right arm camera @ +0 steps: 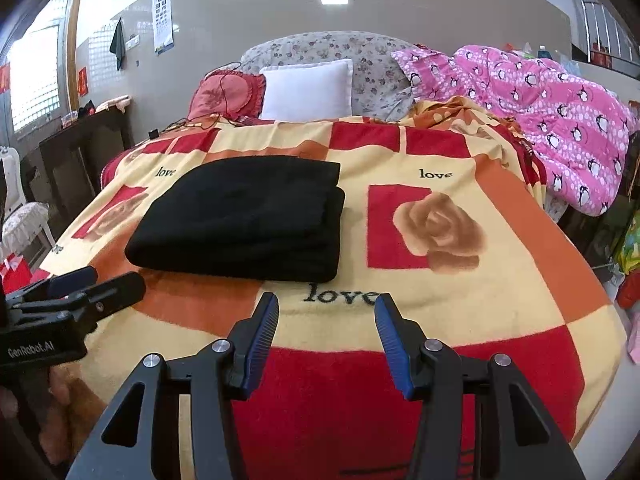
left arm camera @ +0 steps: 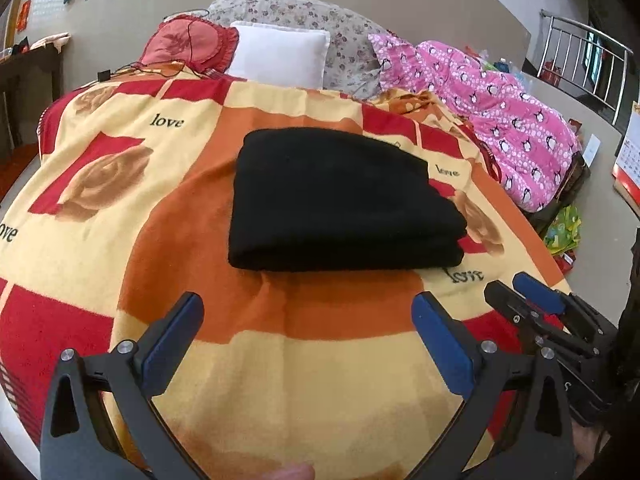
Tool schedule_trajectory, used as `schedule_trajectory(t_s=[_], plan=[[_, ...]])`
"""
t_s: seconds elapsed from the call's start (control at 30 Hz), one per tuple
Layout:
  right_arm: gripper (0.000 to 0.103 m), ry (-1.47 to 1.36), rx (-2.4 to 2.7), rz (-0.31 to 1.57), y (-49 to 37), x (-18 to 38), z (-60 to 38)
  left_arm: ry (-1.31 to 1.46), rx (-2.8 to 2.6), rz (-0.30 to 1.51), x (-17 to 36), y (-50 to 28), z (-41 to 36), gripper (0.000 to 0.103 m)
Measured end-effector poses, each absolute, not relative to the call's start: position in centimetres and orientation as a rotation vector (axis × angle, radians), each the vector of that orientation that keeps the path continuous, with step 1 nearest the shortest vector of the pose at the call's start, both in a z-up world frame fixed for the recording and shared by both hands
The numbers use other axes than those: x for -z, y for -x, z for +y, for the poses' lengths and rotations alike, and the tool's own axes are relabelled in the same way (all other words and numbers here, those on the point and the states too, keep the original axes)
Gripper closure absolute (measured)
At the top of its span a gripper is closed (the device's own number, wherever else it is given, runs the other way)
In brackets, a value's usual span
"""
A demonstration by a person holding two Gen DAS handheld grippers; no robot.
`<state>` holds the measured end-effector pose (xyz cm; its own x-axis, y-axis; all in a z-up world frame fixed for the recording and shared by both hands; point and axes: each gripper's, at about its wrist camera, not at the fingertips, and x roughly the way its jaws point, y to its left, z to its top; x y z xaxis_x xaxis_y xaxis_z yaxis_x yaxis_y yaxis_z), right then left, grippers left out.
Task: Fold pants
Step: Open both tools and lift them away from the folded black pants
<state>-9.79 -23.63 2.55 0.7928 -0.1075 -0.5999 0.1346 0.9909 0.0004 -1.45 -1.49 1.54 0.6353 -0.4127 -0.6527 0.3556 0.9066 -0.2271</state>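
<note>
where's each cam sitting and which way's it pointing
Left wrist: on the left hand-held gripper, angled down across the blanket at the folded black pants; its open fingers, a fingertip and the right hand-held gripper show.
Right wrist: on the right hand-held gripper, facing the same way; its open fingers and the left hand-held gripper show.
Shared: pants, blanket, white pillow, pink quilt.

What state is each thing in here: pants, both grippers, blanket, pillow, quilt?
Black pants: folded into a compact stack, lying flat, untouched.
Left gripper: jaws wide open, empty.
Right gripper: jaws open, empty.
Rose blanket: spread flat.
White pillow: propped upright.
Pink quilt: bunched up.
</note>
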Motion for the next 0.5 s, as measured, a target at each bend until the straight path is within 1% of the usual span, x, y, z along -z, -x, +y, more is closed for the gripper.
schedule_trajectory(t_s=[0.5], plan=[[0.051,-0.048,0.133,0.647,9.69,-2.47,-23.80,0.041,0.418,0.721,-1.78,2.11,-1.61,0.000]])
